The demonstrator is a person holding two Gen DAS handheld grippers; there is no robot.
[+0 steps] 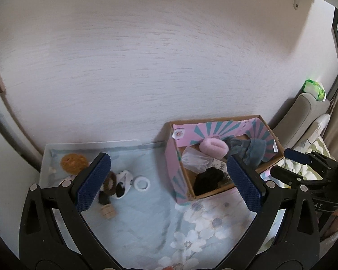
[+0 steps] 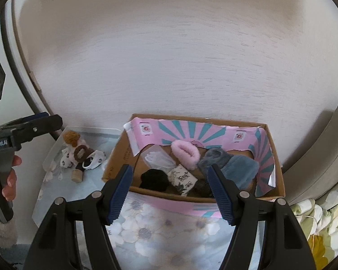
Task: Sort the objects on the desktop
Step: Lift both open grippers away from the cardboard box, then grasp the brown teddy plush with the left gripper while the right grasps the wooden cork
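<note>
Partly sorted: box already holds pink scrunchie, blue one and more, a small pile waits on the cloth beside it, left gripper and right gripper both spread, empty.

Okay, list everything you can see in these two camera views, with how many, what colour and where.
Cardboard box: one, brown with pink and teal lining, against the wall.
Pink fluffy scrunchie: one, pink, in the box at the back.
Blue fluffy item: one, grey-blue, in the box, right side.
Black scrunchie: one, black, in the box, front left.
Clear plastic bag: one, clear, in the box.
Patterned packet: one, white with dark print, in the box.
Orange fuzzy ball: one, orange, left of the box.
Brown hair tie: one, brown, in the left pile.
White ring: one, white, between pile and box.
Cork: one, tan, front of the pile.
Left gripper: black, blue pads, open, empty.
Right gripper: same, open, empty.
</note>
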